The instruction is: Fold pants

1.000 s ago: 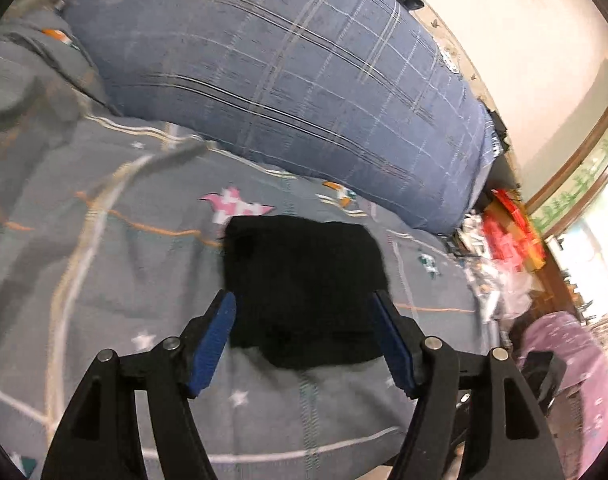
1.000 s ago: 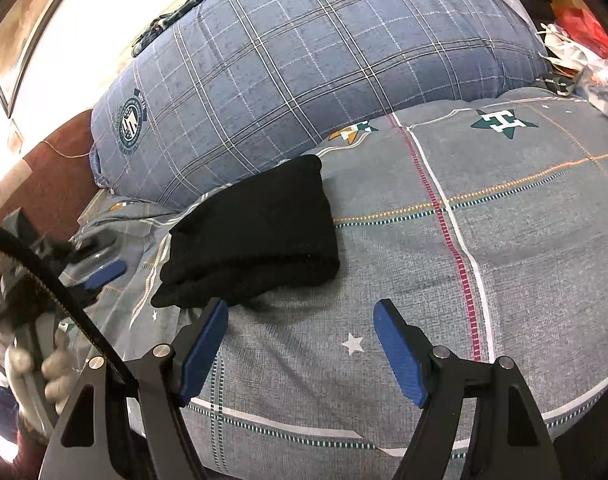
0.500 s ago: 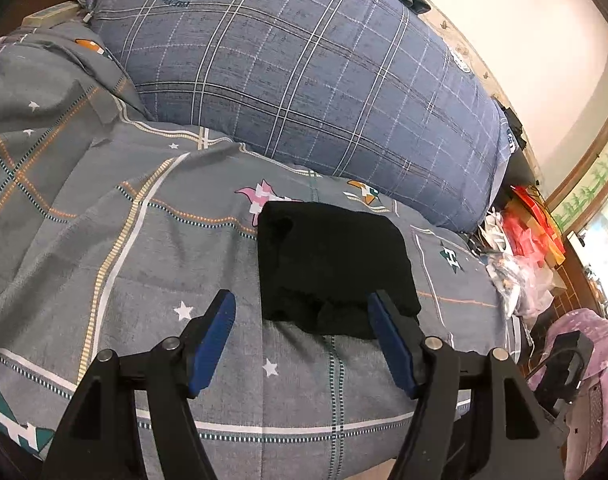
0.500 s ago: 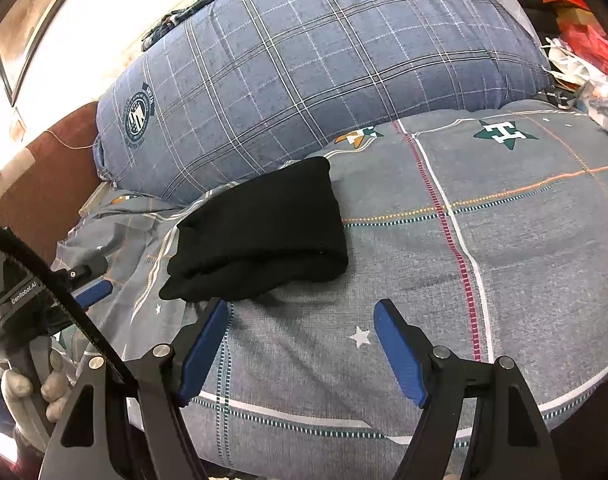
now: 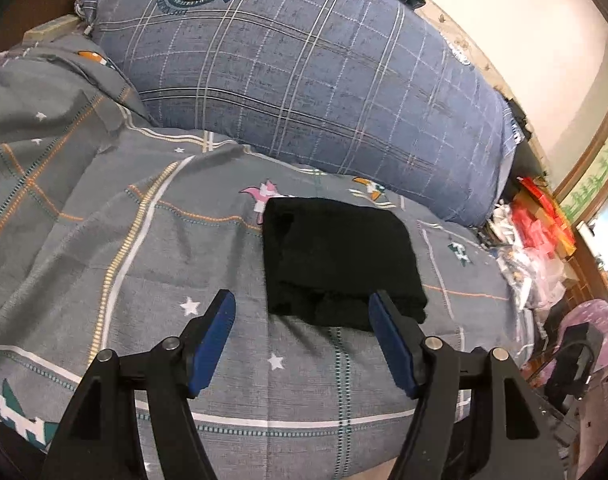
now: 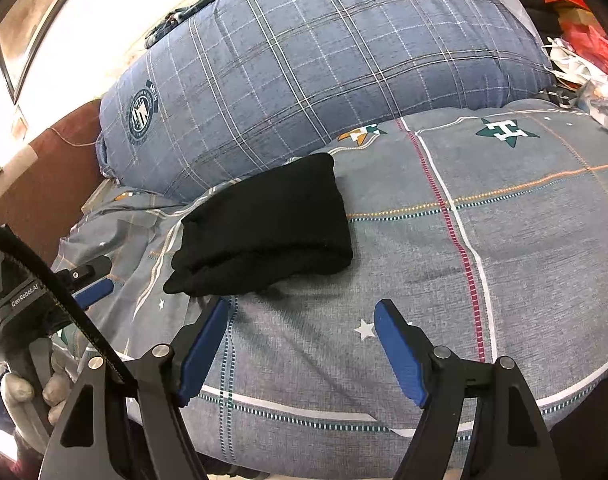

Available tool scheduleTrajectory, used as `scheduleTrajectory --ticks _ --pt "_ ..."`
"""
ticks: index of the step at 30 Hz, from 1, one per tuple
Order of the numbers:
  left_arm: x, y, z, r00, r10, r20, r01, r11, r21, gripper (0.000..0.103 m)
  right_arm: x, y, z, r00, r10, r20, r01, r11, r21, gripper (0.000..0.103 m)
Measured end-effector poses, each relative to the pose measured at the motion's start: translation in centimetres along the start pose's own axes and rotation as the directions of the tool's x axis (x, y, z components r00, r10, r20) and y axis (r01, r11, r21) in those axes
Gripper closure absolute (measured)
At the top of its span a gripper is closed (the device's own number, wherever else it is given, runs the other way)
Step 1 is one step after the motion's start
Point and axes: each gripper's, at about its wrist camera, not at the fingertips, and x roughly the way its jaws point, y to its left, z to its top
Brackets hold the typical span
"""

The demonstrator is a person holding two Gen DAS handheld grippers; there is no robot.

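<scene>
Pants (image 5: 339, 260) lay in a compact black bundle on the bed (image 5: 104, 264), just in front of the blue plaid pillow (image 5: 304, 80), already folded over into a thick rectangle. Your left gripper (image 5: 302, 320) hung just short of the bundle's near edge with its jaws wide apart and nothing between the pads. Your right gripper (image 6: 302, 328) was also spread and empty, poised over bare bedding off the bundle's near right corner.

The folding looked essentially finished, so what remained seemed to be tidying. One loose flap stuck out at the near left corner of the bundle, toward your left hand (image 6: 28, 396). To do this well, you would have wanted to tuck that flap under rather than pinch the whole stack, since a thick soft bundle tends to slide apart when lifted from one side. Pressing the top flat with closed pads would likely have squared the edges without undoing the layers.
</scene>
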Motion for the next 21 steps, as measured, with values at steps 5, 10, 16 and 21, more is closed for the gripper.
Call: scheduleTrajectory --ticks 5,10,16,21 --pt "-0.9 2.1 0.4 1.0 0.022 -0.006 -0.023 0.997 -0.079 0.032 0.7 -0.8 1.2 1.0 0.022 -0.006 -0.022 0.999 0.024 0.022" --pt "0.7 4.6 0.9 0.999 -0.014 -0.051 0.006 0.987 -0.16 0.032 2.3 -1.8 4.4 0.998 0.059 -0.002 -0.059 0.997 0.052 0.022" --pt "6.2 4.8 2.6 0.97 -0.207 -0.126 0.17 0.952 -0.254 0.031 6.6 -1.6 8.1 0.99 0.129 -0.054 -0.126 0.99 0.071 0.021" --pt "11.6 3.5 4.2 0.948 -0.269 -0.171 0.232 0.95 -0.209 0.028 11.2 -2.4 10.1 0.987 0.121 -0.11 -0.113 0.99 0.08 0.019"
